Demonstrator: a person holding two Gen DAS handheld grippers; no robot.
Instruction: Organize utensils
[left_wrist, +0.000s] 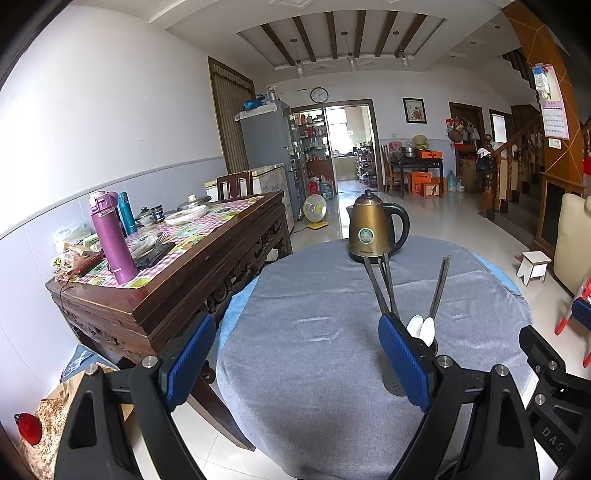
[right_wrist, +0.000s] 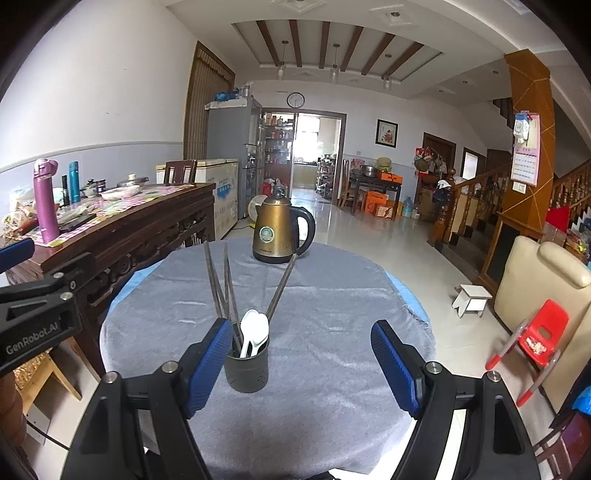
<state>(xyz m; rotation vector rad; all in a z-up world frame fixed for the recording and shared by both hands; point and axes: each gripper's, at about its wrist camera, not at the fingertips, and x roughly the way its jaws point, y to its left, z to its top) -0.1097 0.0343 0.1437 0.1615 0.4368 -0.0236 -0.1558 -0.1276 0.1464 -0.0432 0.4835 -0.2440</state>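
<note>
Both claws hung low over the near edge of the round tabletop (right_wrist: 332, 295), which was covered by a grey cloth (left_wrist: 314, 332). The left claw (left_wrist: 295, 365) stood wide and held nothing; ahead of it lay a broad bare stretch of cloth running to the far rim. Past its left finger the cloth's edge fell away toward a dark wooden sideboard (left_wrist: 207, 266) standing close by, with only a narrow gap of floor between them. The right claw (right_wrist: 303, 365) was also spread wide and empty, level and pointed straight across the tabletop.

A dark holder (right_wrist: 246, 369) stood upright just inside the right claw's left finger, very near its blue pad, though I could not tell if they touched. To the right of the holder, between it and the other finger, the cloth was open. Out of the holder rose two white spoons (right_wrist: 255, 332) and several long chopsticks (right_wrist: 221, 284), fanned left and right. From the left claw's side, the holder sat behind its right finger, mostly hidden. A brass-coloured kettle (right_wrist: 282, 232) stood well ahead of both claws, near the far rim. To the right of the tabletop the tiled floor (right_wrist: 388, 236) was open.
</note>
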